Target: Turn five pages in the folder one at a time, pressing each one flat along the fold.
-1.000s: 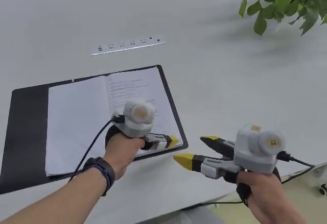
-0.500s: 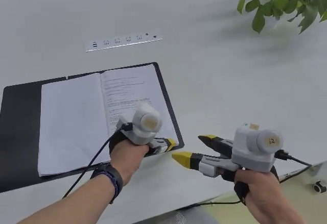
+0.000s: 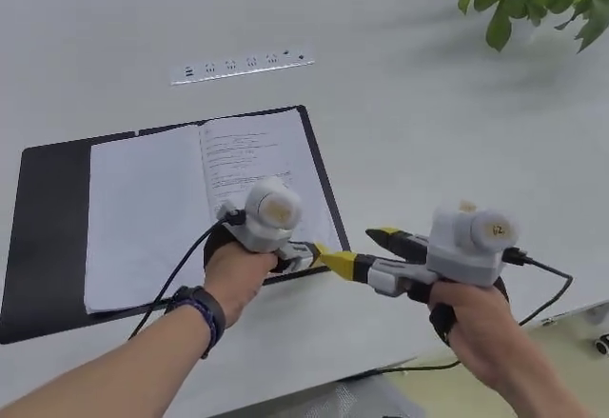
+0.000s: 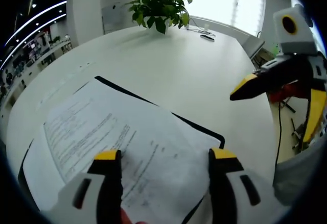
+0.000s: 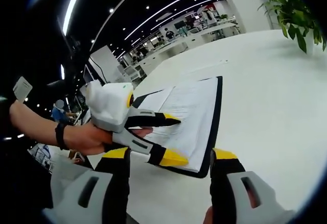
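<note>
Folder [image 3: 48, 247] lies open on the white table [image 3: 428, 104]. My left gripper [image 4: 164, 155], spread, hovers over its right page [image 3: 257, 166]; my right gripper [image 3: 360, 248], spread, sits beside (nothing pinched). Turned-page count unclear.

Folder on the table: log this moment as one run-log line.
folder open flat | left gripper open over right page | right gripper open beside folder's corner | no page lifted

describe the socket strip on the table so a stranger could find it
Start at the big white table, then find the open black folder on it. Just beyond the folder's far edge lies a narrow pale strip with a row of small dark sockets, the only long flat bar there.
</note>
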